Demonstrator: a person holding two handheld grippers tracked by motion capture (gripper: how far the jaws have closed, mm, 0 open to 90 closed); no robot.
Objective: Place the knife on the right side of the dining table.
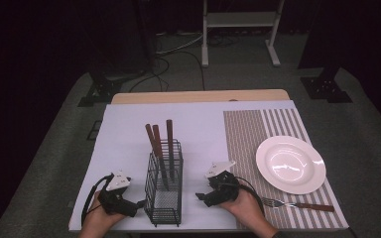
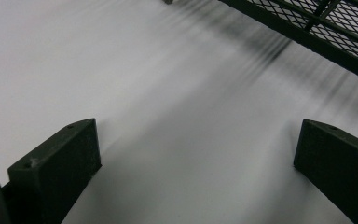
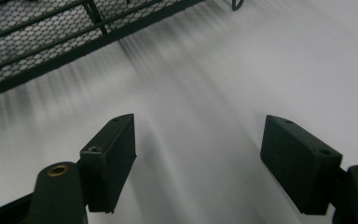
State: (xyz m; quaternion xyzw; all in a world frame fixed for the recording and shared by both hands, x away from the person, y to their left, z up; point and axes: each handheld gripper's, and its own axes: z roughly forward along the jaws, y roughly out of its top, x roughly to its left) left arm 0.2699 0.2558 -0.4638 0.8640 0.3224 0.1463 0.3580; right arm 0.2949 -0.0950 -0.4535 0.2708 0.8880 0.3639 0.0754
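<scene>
Presently, the tabletop [image 1: 129, 129] carries a white sheet across most of its surface, with a striped placemat [image 1: 248, 134] laid over its right part. On that placemat sits a white plate [image 1: 290, 164], empty, and just in front of the plate lies a fork [image 1: 297, 204] with a brown handle, its tines pointing left.

Near the front edge, between the two hands, stands a black wire-mesh cutlery basket [image 1: 164, 196], upright. Three brown-handled utensils [image 1: 157, 141] stand in it, handles up and leaning slightly.

The left tool [image 1: 140, 203] rests low on the white sheet just left of the basket, pointing toward it; in the left gripper view its jaws stand wide apart with nothing between them, the basket's mesh [image 2: 335, 28] near at the upper right. The right tool [image 1: 199, 196] lies just right of the basket, also aimed at it; in the right gripper view its jaws are likewise spread wide and hold nothing, the mesh [image 3: 37, 32] at the upper left.
</scene>
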